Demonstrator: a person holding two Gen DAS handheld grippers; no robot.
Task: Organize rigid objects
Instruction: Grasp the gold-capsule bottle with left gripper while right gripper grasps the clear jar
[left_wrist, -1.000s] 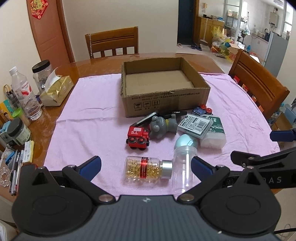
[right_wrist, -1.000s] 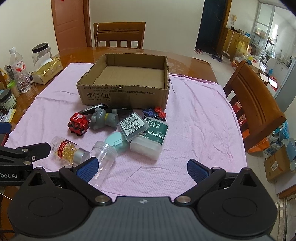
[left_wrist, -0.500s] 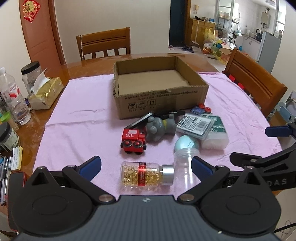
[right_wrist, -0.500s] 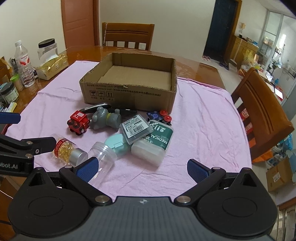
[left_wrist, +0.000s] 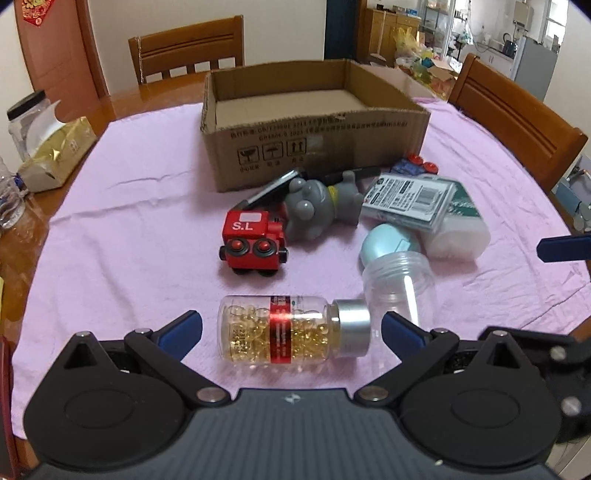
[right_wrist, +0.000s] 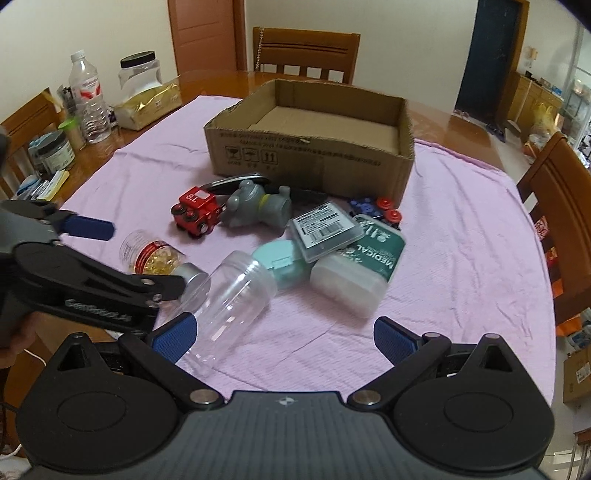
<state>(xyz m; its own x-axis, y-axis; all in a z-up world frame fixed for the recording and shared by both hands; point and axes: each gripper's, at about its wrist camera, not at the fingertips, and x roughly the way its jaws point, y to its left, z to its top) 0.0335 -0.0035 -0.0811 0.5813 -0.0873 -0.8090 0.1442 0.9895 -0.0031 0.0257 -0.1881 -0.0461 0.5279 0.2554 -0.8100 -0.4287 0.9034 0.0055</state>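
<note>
Cream walls, wooden chairs (left_wrist: 188, 48) round table, dark doorway (right_wrist: 491, 55), bright room beyond

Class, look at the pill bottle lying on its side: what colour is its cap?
Silver. The pill bottle shows it best in the left wrist view.

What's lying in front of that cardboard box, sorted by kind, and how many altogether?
Toys: 3 (red train, grey elephant, blue car)
Bottles, jars: 2 (capsule bottle, clear jar)
Packs, cases: 3 (teal case, labelled flat case, MEDICAL pack)
Total: 8; dark pieces behind the elephant uncounted.
</note>
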